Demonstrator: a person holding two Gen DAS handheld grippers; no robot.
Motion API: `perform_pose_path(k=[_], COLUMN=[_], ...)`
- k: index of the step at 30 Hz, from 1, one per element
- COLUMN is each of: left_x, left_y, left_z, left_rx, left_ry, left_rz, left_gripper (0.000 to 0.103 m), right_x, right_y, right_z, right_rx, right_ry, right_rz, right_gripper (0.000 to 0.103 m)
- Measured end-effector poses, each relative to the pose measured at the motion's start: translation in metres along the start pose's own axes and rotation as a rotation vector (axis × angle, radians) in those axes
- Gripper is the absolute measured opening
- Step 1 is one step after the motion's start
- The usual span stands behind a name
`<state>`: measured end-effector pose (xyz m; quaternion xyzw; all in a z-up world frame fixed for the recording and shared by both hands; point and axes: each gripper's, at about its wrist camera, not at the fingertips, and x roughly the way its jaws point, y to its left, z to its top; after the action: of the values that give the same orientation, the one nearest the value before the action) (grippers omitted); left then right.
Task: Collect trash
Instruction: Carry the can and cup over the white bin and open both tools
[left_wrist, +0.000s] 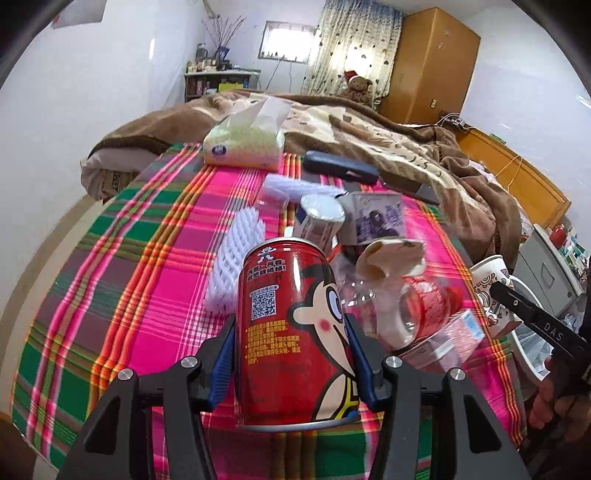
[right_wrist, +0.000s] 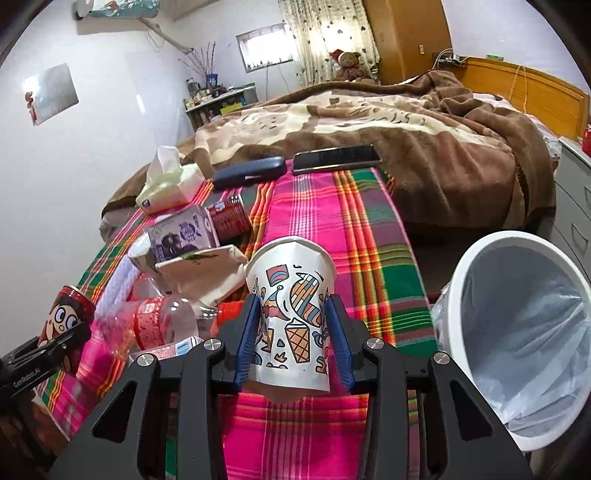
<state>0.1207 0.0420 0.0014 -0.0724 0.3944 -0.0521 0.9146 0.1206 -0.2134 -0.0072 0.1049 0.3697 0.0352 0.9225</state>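
My left gripper (left_wrist: 291, 350) is shut on a red drink can (left_wrist: 291, 332) with a cartoon face, held upright just above the plaid cloth (left_wrist: 147, 258). The same can (right_wrist: 68, 321) shows at the left edge of the right wrist view. My right gripper (right_wrist: 293, 339) is shut on a white paper cup (right_wrist: 291, 306) printed with colourful doodles, its sides squeezed in and its base off the cloth. That cup (left_wrist: 491, 288) appears at the right of the left wrist view. A white bin (right_wrist: 517, 332) with a clear liner stands right of the cup.
On the cloth lie a crushed clear bottle (right_wrist: 166, 321) with a red label, a purple carton (right_wrist: 184, 236), a crumpled paper bag (right_wrist: 207, 269), a white foam net (left_wrist: 236, 258), a tissue pack (left_wrist: 243, 144), a dark case (right_wrist: 251, 171) and a phone (right_wrist: 336, 158). A bed with a brown blanket (right_wrist: 406, 129) lies behind.
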Motion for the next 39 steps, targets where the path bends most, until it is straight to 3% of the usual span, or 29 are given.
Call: perform_pose_path(k=[12,29,39], left_x=[-0.033,-0.022,-0.003], left_y=[-0.048,-0.185,-0.271], left_z=[0.009,0.001,-0.009], left_rx=[0.089,0.301,0.430], left_ry=[-0.070,-0.048,-0.016], left_rz=[-0.064,-0.267,-0.394], left_gripper=[0.054,0.054,0.054], right_x=[-0.036,-0.077,-0.079], right_y=[-0.020,-0.088,-0.142], right_z=[0.005,-0.001,-0.012], right_rx=[0.039,0.125,0.217], right_ry=[-0.086,-0.163,-0.130], right_rz=[-0.016,-0.194,-0.294], right_gripper=[0.038,0.039,0.040])
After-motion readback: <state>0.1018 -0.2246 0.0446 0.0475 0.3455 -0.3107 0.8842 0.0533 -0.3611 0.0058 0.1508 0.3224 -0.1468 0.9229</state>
